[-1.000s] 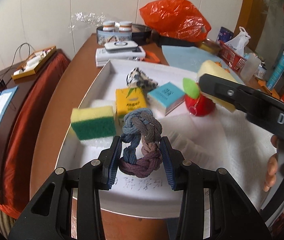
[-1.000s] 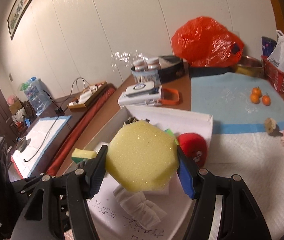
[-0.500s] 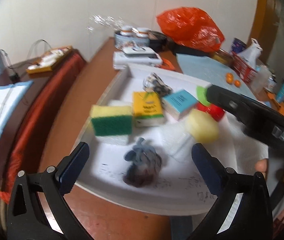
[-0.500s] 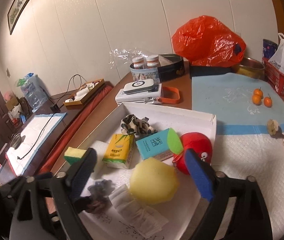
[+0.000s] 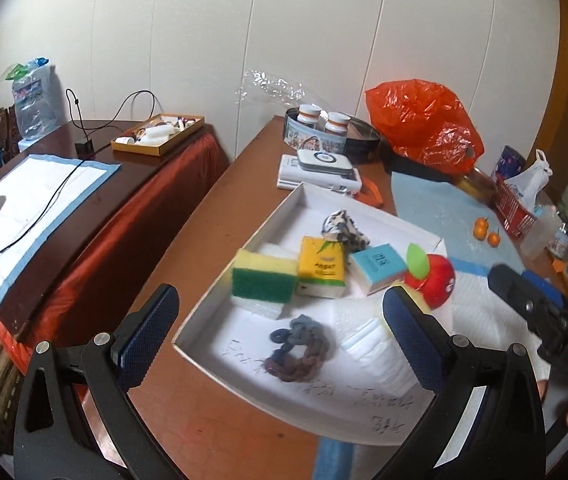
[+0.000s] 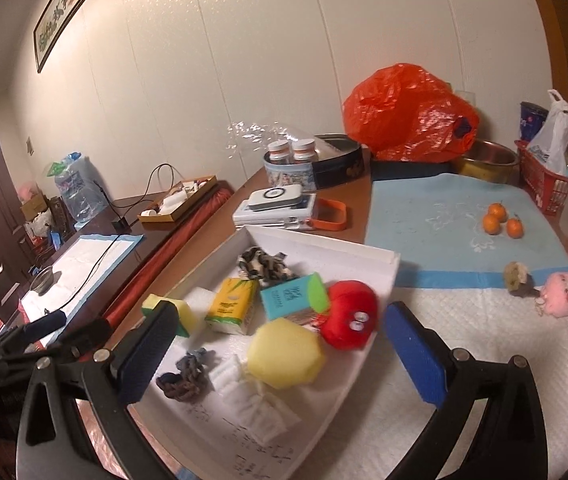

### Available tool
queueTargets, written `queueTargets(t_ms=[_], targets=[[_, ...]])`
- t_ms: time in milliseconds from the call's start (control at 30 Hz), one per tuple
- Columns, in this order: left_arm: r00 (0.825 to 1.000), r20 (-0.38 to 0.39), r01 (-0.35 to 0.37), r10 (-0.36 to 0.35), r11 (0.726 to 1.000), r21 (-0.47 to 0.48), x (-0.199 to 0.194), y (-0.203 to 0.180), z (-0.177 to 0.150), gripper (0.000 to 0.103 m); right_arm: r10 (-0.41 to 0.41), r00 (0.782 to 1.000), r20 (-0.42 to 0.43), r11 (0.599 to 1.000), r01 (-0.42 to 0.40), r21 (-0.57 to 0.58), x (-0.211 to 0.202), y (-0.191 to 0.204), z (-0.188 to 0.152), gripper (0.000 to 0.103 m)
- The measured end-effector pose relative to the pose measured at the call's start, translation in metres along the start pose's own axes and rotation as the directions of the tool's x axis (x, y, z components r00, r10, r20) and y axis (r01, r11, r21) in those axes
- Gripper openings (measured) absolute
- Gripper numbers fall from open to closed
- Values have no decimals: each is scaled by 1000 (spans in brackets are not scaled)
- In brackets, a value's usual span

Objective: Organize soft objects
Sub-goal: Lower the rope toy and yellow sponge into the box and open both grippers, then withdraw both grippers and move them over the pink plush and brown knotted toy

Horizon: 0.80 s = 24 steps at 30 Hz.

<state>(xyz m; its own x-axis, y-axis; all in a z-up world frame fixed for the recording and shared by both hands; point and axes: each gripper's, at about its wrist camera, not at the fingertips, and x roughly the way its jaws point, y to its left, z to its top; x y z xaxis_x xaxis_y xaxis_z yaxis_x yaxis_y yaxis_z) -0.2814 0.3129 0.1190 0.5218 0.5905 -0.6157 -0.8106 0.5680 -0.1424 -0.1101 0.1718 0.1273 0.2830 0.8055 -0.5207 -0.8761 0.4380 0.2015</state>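
Already the white tray is crowded, so our biggest risk is one more soft thing spilling over its low wall; next, the yellow sponge sits tight against the red plush apple and the folded white cloth, so a wide reach may drag a neighbour; smaller, the braided rope ring lies near the front edge. Our left gripper hangs wide open and empty; the right gripper is just opening, nothing pressed between its jaws; the pink plush waits outside on the white mat.
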Motion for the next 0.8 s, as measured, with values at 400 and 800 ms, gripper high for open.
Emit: queueTargets(t_ms=[400,800], targets=[[993,-55,114,-107,984,138,10,-107,-11,103,-111,994,15,988,108,115,-42,-95,-13,103],[955,-47,293,-291,920,259,9,-228,73,103,-340,937,85,920,312,238,-93,-250,10,103]])
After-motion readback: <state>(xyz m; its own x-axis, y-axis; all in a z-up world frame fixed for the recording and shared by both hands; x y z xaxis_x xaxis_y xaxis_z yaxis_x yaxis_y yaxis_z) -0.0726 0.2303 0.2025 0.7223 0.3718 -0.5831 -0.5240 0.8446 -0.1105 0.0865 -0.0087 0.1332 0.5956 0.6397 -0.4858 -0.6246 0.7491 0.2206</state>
